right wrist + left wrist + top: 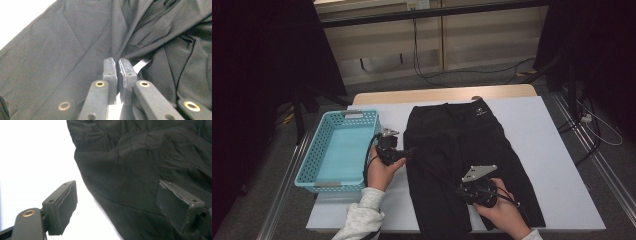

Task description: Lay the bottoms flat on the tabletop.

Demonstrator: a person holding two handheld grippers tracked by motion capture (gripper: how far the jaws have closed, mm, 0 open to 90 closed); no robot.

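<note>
Two grippers work on black shorts spread flat on a white sheet that covers a pale wooden table. The shorts are thin, matt, softly creased cloth, waistband at the far side with a small white logo, both legs pointing toward the person. In the left gripper view the cloth's edge runs as a curved dark border against the bright sheet; in the right gripper view folds fan out from a gathered point at the jaws.

Left gripper: jaws wide apart, one over the sheet and one over the cloth, pads ribbed and rectangular, nothing held. In the high view it lies at the left edge of the shorts, just beside the basket.

Right gripper: jaws nearly together, with a narrow gap showing between the pads; a tuck of cloth gathers at their tips, though whether it is pinched cannot be told. In the high view it sits low on the shorts between the two legs, a grey three-cornered plate on top.

Basket: turquoise plastic, rectangular, perforated walls, grey handles; it stands left of the shorts and holds nothing.

Surroundings: grey carpet, black drapes at both sides, cables trailing along the floor behind the table.
</note>
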